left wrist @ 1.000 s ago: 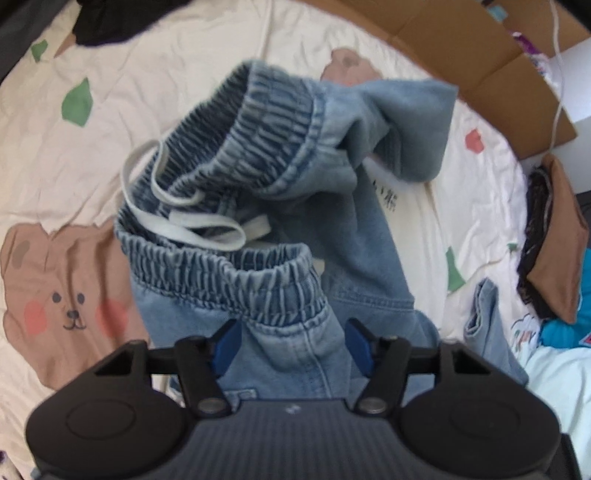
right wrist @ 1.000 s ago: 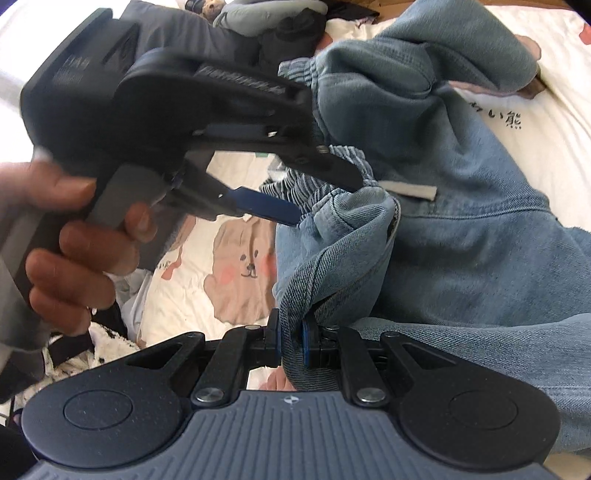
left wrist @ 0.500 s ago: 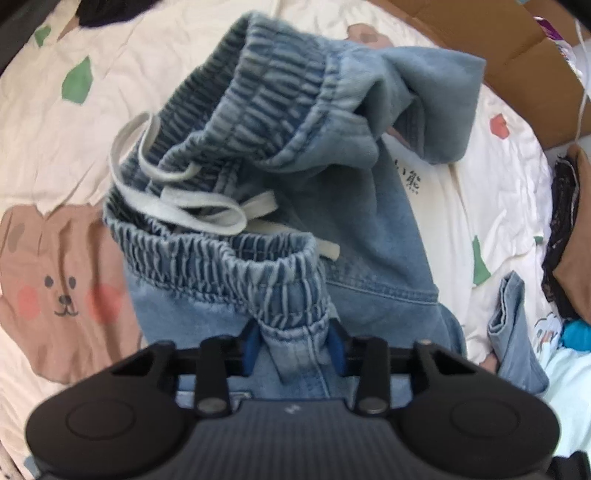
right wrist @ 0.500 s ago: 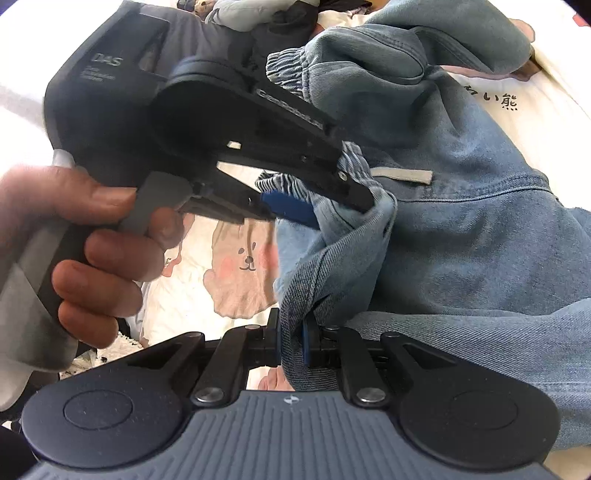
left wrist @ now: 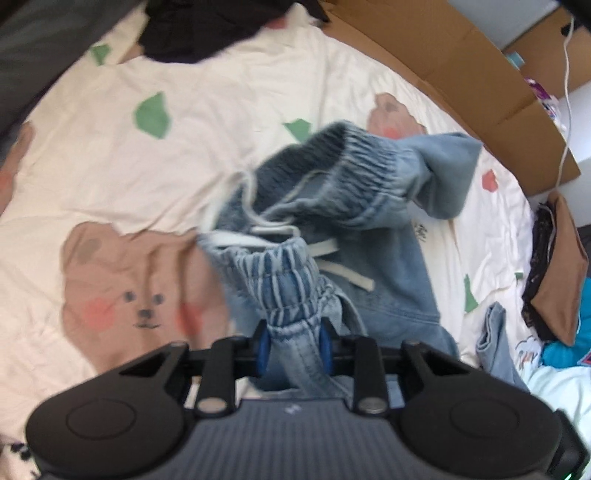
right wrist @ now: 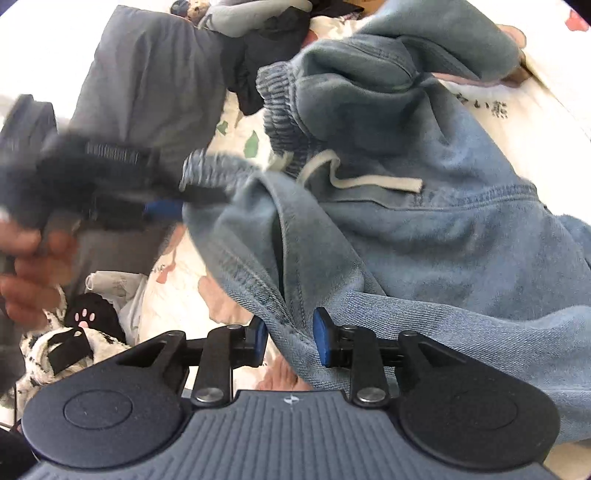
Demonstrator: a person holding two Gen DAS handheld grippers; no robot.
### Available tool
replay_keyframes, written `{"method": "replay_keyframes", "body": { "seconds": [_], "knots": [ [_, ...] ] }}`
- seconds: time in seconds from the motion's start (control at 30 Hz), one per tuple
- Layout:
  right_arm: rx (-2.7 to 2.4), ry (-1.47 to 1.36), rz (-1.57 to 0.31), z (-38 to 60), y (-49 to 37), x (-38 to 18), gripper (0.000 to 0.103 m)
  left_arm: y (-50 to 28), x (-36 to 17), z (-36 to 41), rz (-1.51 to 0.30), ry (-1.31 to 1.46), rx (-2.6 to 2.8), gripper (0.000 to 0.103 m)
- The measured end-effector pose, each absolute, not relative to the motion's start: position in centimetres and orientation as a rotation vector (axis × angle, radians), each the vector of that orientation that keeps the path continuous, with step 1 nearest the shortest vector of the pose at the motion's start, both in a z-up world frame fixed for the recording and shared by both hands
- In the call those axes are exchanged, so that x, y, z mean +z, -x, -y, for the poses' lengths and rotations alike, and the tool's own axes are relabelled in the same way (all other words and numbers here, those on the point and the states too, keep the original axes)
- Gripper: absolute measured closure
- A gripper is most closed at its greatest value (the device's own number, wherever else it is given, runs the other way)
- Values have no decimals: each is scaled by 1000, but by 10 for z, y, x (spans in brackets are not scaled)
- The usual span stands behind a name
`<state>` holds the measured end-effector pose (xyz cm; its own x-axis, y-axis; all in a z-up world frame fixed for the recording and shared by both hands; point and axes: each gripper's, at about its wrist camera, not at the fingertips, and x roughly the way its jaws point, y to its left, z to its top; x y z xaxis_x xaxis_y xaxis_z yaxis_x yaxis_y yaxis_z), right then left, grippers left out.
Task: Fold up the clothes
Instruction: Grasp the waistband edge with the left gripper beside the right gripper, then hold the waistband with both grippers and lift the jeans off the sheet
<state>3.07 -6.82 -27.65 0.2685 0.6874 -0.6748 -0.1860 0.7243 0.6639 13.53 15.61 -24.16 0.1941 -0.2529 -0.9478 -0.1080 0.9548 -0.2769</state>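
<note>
In the left wrist view the left tongs (left wrist: 291, 345) are closing on a bunched section of the elastic waistband (left wrist: 280, 273) of the denim trousers (left wrist: 388, 280); the blue pads press the gathered fabric from both sides, so they already pinch it. In the right wrist view the right tongs (right wrist: 290, 338) are opening: a seamed fold of the same trousers (right wrist: 424, 229) runs between the pads, but the pads stand apart from the cloth with a visible gap, so the grip there looks released.

Just beyond, the waistband opens into a loose ring, with the pale drawstring (left wrist: 343, 275) trailing across it. The rest of the trousers lies crumpled on the bed sheet (left wrist: 221, 129), a cream sheet printed with bears and green shapes. The left tongs also show, blurred, at the left of the right wrist view (right wrist: 162, 206), in a hand (right wrist: 33, 269).

Farther off sit a dark garment (left wrist: 207, 29), a brown cardboard panel (left wrist: 461, 62) and a stack of other clothes (left wrist: 557, 266) at the right edge.

The denim looks soft but fairly thick and weighty; it will sag and drag, not slip. The ribbed waistband is the firmest hold, probably best taken at its two side ends so the legs hang straight. The drawstring could snag.
</note>
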Motion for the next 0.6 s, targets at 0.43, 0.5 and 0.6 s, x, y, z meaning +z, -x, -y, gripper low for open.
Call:
{"method": "replay_keyframes", "body": {
  "seconds": [0.43,0.5,0.6],
  "knots": [
    [571,-637,-1099,116,-44,-254,66,-89,-248,-241,-1353,398,92,77],
    [544,-642,-1089,124,-49,-253,66,-81,-250,-249,-1355,394,110,77],
    [513,-645,-1074,130,-56,-251,66,-70,-258,-260,-1365,416,160,77]
  ]
}}
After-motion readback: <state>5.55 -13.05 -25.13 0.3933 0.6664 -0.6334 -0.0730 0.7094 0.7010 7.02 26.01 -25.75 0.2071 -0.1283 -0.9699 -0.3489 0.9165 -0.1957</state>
